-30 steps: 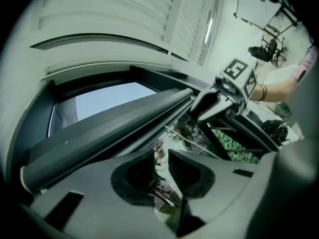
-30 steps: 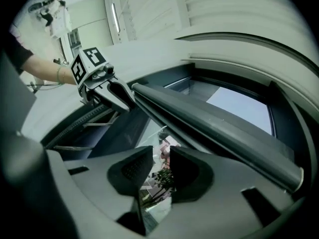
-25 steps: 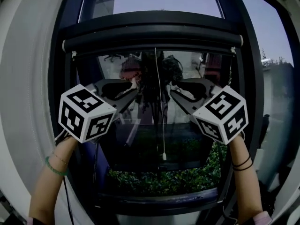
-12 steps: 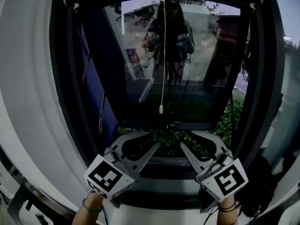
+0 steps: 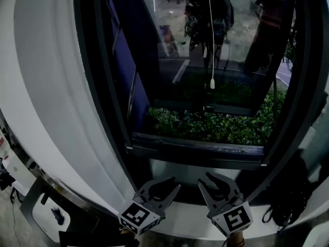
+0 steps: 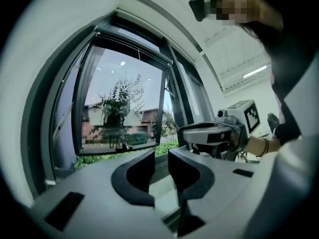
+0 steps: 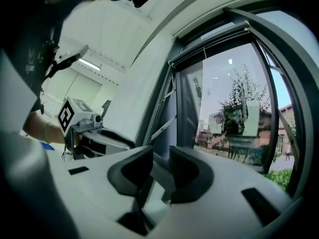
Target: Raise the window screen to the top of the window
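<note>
The window screen (image 6: 134,48) looks rolled up, so left gripper (image 5: 174,184) and right gripper (image 5: 204,179), at 6 o'clock, jaws narrowly apart and empty, need only avoid the pull cord (image 5: 211,60) at 12.

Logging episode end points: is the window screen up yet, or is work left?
Looks done: the glass is uncovered and only the top roller bar shows, with the pull cord hanging free. In hand: nothing; left gripper and right gripper are open and empty, low near the sill. Left: likely nothing.
</note>
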### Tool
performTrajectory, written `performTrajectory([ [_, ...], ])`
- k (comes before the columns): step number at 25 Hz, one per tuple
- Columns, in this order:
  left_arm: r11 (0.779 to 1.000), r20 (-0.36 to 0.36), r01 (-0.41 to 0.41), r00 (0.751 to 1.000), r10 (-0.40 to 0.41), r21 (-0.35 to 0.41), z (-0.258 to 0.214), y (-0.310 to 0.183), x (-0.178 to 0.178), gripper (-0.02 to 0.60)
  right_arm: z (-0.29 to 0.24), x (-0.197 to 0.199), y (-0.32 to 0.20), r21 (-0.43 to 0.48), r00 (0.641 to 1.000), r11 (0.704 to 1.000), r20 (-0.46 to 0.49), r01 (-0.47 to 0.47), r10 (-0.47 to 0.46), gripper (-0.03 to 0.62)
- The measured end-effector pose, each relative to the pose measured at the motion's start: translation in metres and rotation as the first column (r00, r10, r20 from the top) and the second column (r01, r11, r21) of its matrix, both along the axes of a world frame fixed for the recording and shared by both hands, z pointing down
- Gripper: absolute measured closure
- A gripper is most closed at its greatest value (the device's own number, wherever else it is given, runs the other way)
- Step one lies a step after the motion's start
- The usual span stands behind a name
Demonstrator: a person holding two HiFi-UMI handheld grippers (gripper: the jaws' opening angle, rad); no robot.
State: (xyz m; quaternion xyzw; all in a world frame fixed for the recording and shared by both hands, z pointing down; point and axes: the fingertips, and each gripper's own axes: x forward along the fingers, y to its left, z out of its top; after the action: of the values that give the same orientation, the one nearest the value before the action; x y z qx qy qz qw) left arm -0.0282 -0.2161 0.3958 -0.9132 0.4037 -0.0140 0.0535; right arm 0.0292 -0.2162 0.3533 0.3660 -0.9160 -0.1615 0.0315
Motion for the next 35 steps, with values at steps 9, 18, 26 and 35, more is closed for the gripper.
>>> performTrajectory([
  [9, 0.997, -0.067, -0.027, 0.997, 0.022, -0.072, 0.042, 0.127, -0.065, 0.499, 0.058, -0.048, 0.122, -0.175, 0.989, 0.98, 0.091, -0.098, 0.115, 0.49],
  [18, 0.98, -0.17, -0.134, 0.979, 0.109, -0.145, 0.064, 0.252, -0.098, 0.499, 0.092, -0.088, 0.258, -0.261, 0.97, 0.947, 0.108, -0.184, 0.219, 0.49],
  [26, 0.975, -0.225, -0.143, 0.969, 0.103, -0.169, 0.073, 0.33, -0.079, 0.499, 0.089, -0.078, 0.333, -0.269, 0.973, 0.951, 0.129, -0.15, 0.19, 0.49],
  [35, 0.988, -0.238, -0.058, 0.971, 0.023, -0.145, 0.068, 0.422, -0.022, 0.499, 0.112, -0.012, 0.433, -0.32, 0.977, 0.939, 0.124, -0.127, 0.174, 0.507],
])
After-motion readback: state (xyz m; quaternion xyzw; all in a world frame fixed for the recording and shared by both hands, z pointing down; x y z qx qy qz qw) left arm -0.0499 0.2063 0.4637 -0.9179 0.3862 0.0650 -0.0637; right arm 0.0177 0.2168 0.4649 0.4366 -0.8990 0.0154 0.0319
